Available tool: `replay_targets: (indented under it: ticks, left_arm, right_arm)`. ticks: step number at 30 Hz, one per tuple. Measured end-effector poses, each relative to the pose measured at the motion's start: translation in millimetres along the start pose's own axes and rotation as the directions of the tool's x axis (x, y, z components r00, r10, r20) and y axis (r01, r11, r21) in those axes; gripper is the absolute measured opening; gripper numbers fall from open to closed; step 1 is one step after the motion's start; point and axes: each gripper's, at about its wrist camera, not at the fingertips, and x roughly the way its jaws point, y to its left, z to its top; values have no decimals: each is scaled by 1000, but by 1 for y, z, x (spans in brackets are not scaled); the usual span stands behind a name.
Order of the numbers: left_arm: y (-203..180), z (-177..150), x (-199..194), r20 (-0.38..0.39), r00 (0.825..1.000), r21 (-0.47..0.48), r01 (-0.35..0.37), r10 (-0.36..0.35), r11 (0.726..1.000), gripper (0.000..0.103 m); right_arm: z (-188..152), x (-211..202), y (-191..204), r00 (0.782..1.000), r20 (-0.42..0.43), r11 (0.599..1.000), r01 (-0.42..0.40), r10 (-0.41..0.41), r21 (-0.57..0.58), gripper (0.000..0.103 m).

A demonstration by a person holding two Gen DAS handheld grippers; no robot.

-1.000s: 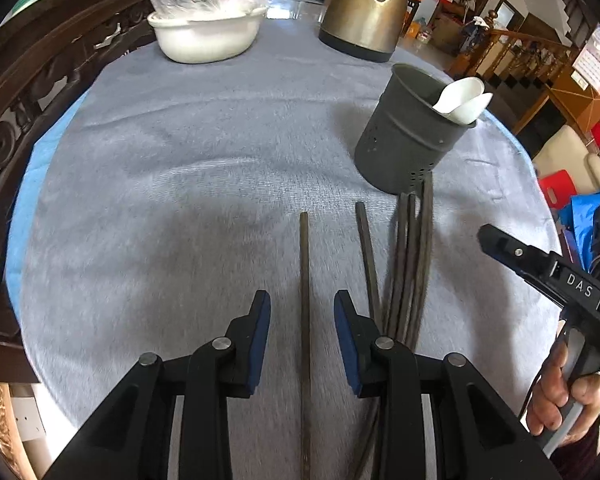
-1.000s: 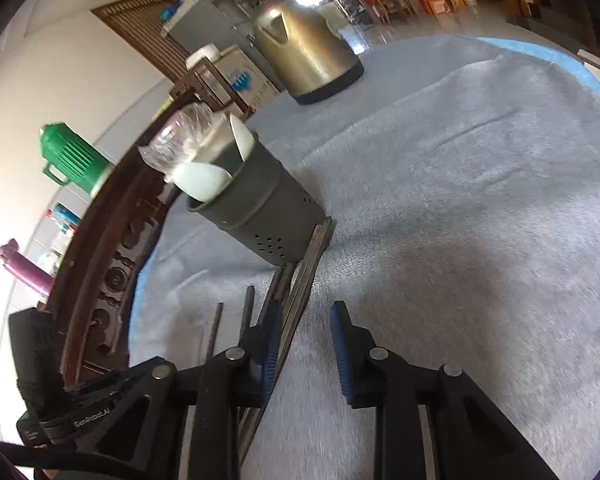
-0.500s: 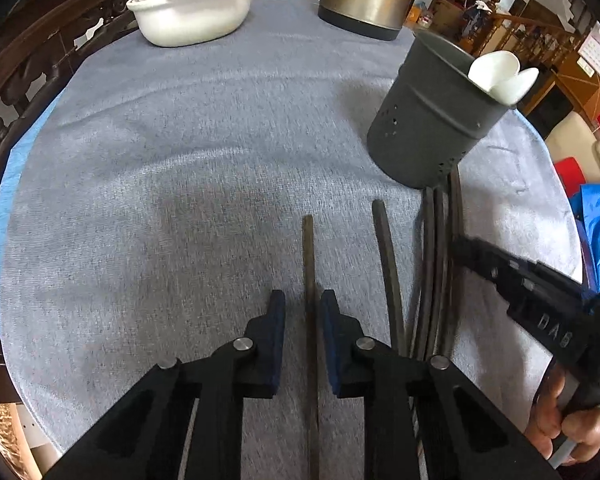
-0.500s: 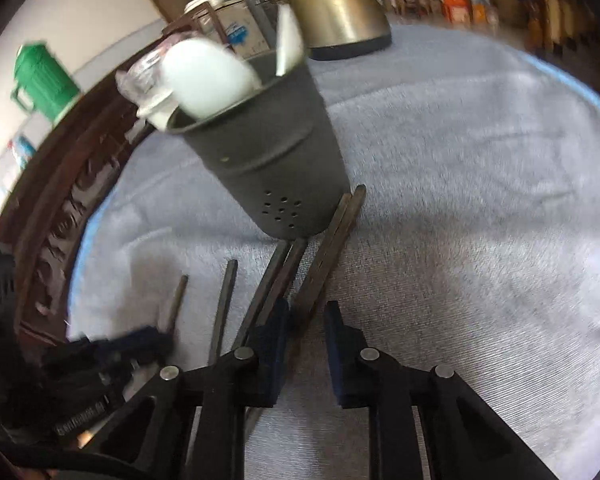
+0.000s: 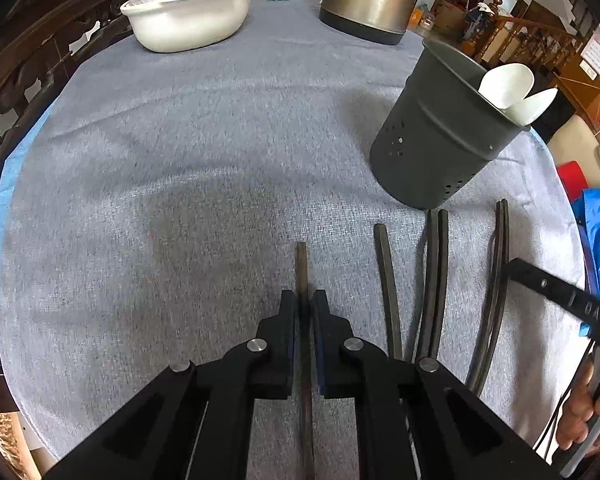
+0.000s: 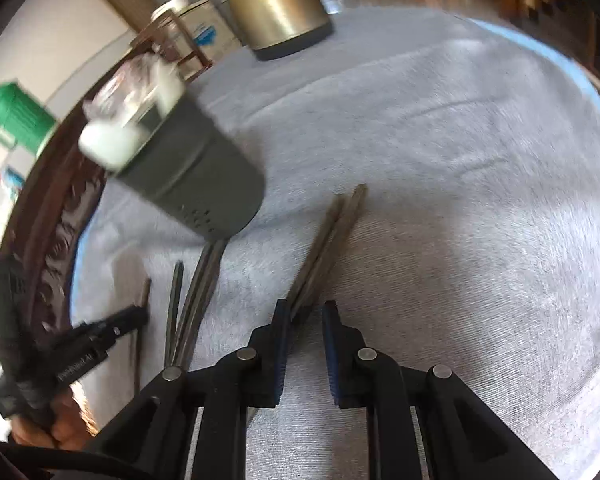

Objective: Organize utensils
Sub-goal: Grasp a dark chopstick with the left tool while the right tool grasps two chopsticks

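Chopstick (image 5: 302, 268) clamped in left claw (image 5: 305, 304)

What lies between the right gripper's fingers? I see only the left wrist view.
Observer: A pair of chopsticks runs between the fingers of the right gripper.
Operator: Is the pair clamped?
Observer: I cannot tell; a pale gap shows between the pair and one finger.
Operator: What stands behind the holder?
Observer: A green jug, beyond the table's edge, past the holder.
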Motion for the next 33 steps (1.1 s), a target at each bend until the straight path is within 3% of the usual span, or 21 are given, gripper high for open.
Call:
replay_targets:
  ticks: [4,10,16,18,21,23,26,33]
  left_arm:
    - [-7,3,4,14,1000,13,-16,16,1000,5]
    - [-9,15,8,22,1000,5,-12,12,1000,5]
    - [7,15,4,19,1000,-5,6,-5,1000,5]
    - [13,15,4,18,1000,-7,10,-10,1000,5]
    - [18,17,4,18,999,-13,32,-32,999,5]
    - [22,17,2,24,998,-17,58,-58,998,5]
    - [25,18,-1,24,997,-16,73,-72,997,5]
    - [35,20,-3,14,994,-21,113,-113,993,5]
  right_arm:
    - [11,-2,-25,1000,2,996,8,-8,94,19]
    - [20,0,-27,1000,4,988,-23,22,151,20]
    - [26,3,-14,999,6,997,33,-34,71,18]
    - [21,5,-17,996,-9,995,86,-85,45,11]
    - [21,-3,-31,999,-13,994,42,-41,98,13]
    - [24,-8,-37,998,10,987,-58,57,147,15]
    - [29,-12,-39,995,29,973,-102,98,208,15]
    - [33,10,-24,1000,-5,988,-13,14,152,17]
